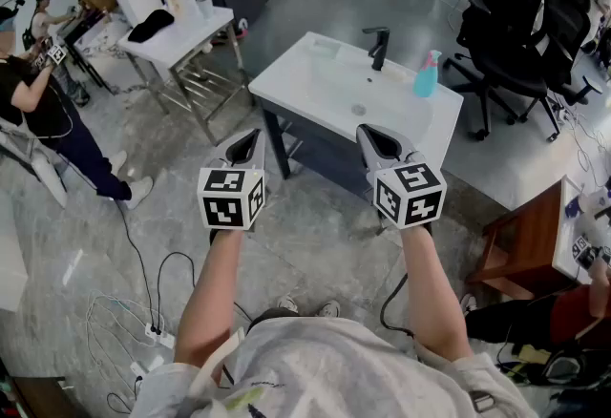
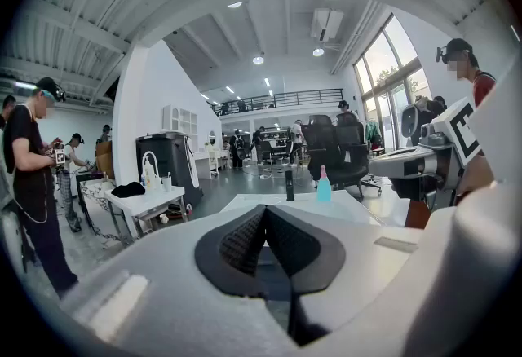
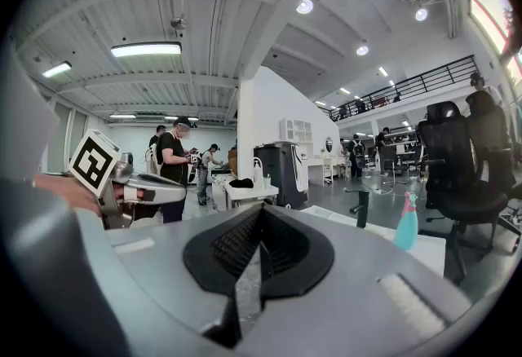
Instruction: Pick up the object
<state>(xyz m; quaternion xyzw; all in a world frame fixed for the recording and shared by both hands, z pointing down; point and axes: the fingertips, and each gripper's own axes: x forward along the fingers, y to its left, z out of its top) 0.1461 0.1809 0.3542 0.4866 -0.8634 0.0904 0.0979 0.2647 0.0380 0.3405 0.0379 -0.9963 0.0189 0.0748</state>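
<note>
A teal bottle (image 1: 426, 74) stands upright on the back right of a white sink counter (image 1: 286, 73), beside a black faucet (image 1: 379, 46). Both grippers hover short of the counter's front edge, apart from everything on it. My left gripper (image 1: 253, 134) is shut with nothing between its pads, and my right gripper (image 1: 366, 131) is shut and empty too. The left gripper view looks over its closed jaws to the bottle (image 2: 324, 185) and faucet (image 2: 289, 184). In the right gripper view the bottle (image 3: 405, 222) stands right of the faucet (image 3: 362, 209).
A white side table (image 1: 181, 34) with a black item and a jug stands to the left. Black office chairs (image 1: 520, 20) crowd the far right. A wooden cabinet (image 1: 520, 244) is near right. People (image 1: 38, 92) stand at the left. Cables (image 1: 143, 311) lie on the floor.
</note>
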